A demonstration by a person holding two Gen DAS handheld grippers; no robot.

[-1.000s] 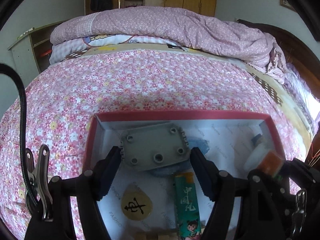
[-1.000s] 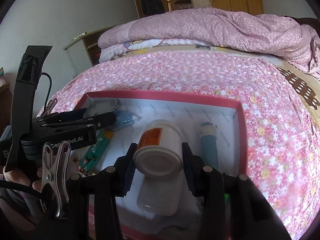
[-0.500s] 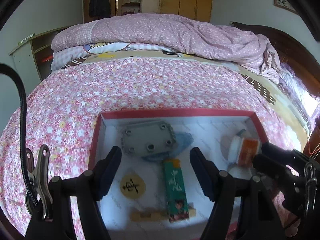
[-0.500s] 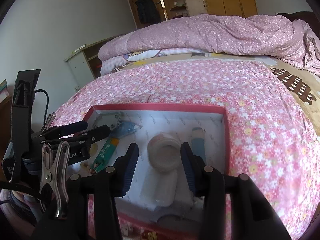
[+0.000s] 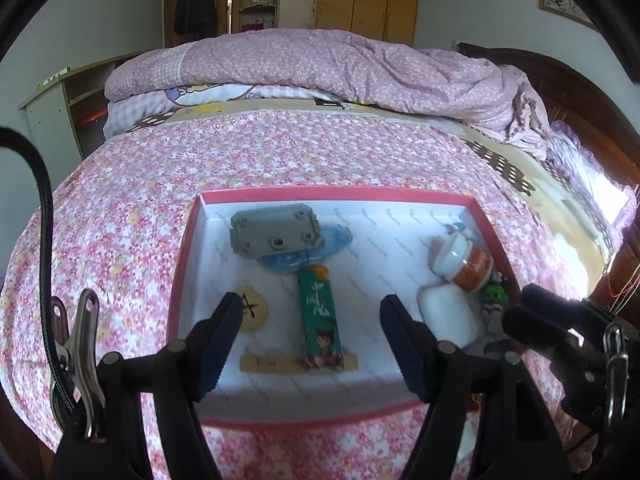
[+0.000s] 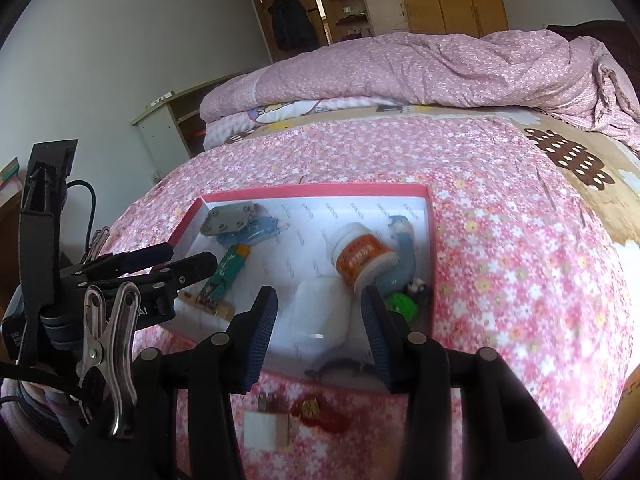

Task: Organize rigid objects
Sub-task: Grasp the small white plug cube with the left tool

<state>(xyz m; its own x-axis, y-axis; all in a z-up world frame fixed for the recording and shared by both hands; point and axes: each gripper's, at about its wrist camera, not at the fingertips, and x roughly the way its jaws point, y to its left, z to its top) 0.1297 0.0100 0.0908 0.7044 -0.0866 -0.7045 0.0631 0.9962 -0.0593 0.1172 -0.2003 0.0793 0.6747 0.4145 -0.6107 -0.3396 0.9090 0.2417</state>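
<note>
A red-rimmed box lies on the flowered bed. Inside it are a grey plate with holes, a blue piece, a green lighter, a round wooden token, a wooden strip, a white bottle with an orange label, a white block, a blue tube and a green figure. My left gripper is open and empty above the box's near edge. My right gripper is open and empty over the white block.
A small white and wooden block and a red and gold item lie on the bed in front of the box. A folded pink quilt lies at the far end. A shelf unit stands at the left.
My right gripper has let go of the white bottle, which now lies on its side in the box. Both grippers have drawn back from the box.
</note>
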